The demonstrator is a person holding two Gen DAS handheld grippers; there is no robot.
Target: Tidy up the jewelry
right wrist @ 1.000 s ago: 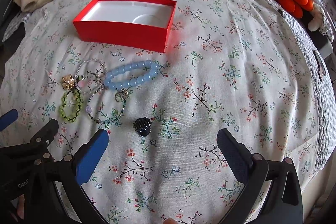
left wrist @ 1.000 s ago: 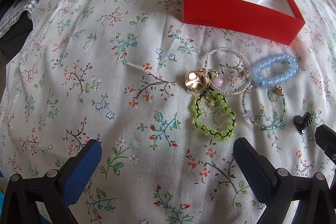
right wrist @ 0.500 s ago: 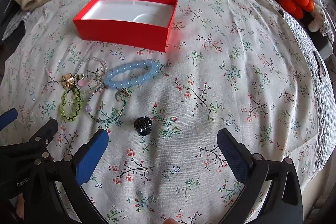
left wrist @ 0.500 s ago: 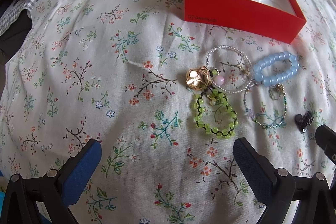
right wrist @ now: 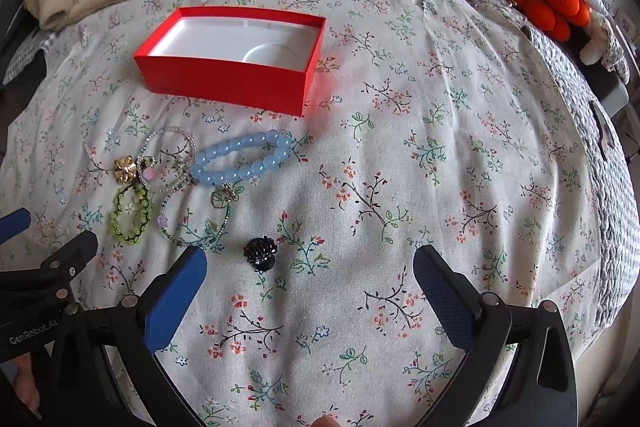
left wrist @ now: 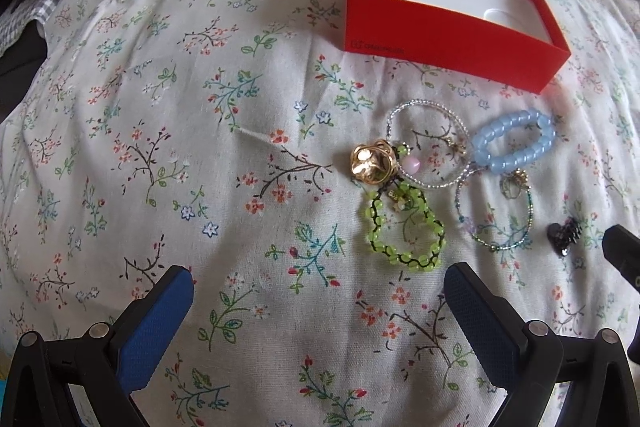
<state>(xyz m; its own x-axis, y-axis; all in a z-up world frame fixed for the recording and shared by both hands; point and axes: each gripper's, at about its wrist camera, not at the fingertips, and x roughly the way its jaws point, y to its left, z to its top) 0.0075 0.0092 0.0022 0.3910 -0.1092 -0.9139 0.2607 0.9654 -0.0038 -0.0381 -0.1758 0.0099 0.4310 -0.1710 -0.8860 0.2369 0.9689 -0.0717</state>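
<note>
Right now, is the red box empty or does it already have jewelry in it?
Empty. The red box sits open with only its bare white liner showing, in both views; the bracelets lie outside it on the bedspread.

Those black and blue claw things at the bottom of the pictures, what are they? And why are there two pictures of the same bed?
They are grabbing tools that a person holds, one in each hand. Each has two blue-padded fingers and a small camera looking along them, so you get two pictures. One is from the left gripper, the other from the right gripper. Both are open and hold nothing. On the flowery bedsheet lie an empty red box, a blue bead bracelet, a green bead bracelet, a gold ornament, two thin bead bracelets and a small black hair clip.
</note>
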